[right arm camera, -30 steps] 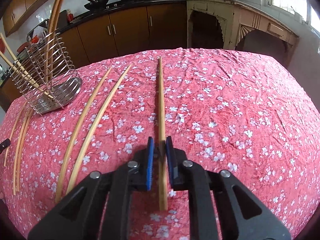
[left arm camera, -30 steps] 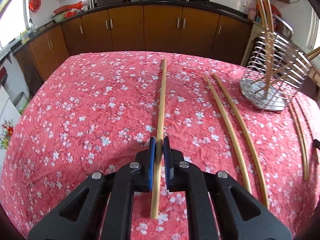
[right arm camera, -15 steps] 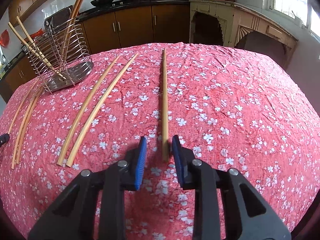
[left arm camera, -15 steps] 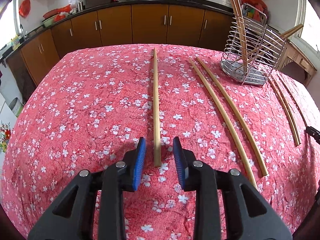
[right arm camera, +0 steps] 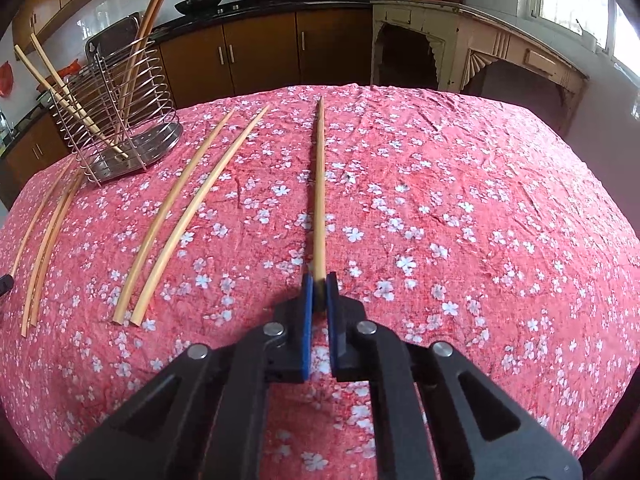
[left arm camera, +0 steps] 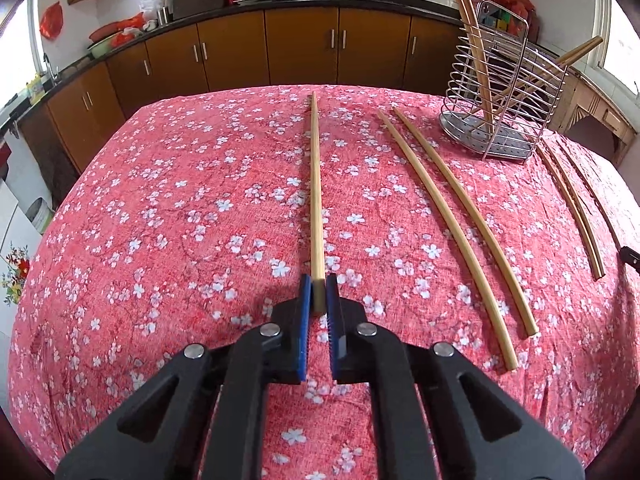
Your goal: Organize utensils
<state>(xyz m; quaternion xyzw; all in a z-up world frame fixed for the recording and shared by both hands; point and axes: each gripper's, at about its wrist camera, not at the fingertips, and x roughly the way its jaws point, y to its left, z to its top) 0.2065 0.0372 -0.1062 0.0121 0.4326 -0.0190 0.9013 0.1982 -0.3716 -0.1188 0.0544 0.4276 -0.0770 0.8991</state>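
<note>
In the left wrist view my left gripper is shut on the near end of a long bamboo chopstick that runs straight away over the red floral cloth. In the right wrist view my right gripper is shut on the near end of another chopstick. A wire utensil rack stands at the far right with several chopsticks upright in it; it also shows in the right wrist view at the far left.
Two loose chopsticks lie side by side right of my left gripper, and a further pair lies past the rack. In the right wrist view the same pairs lie to the left. Brown cabinets stand behind the table.
Both grippers opened and drew back to the chopsticks' near ends half a second ago. Now both have closed again on those near ends.
</note>
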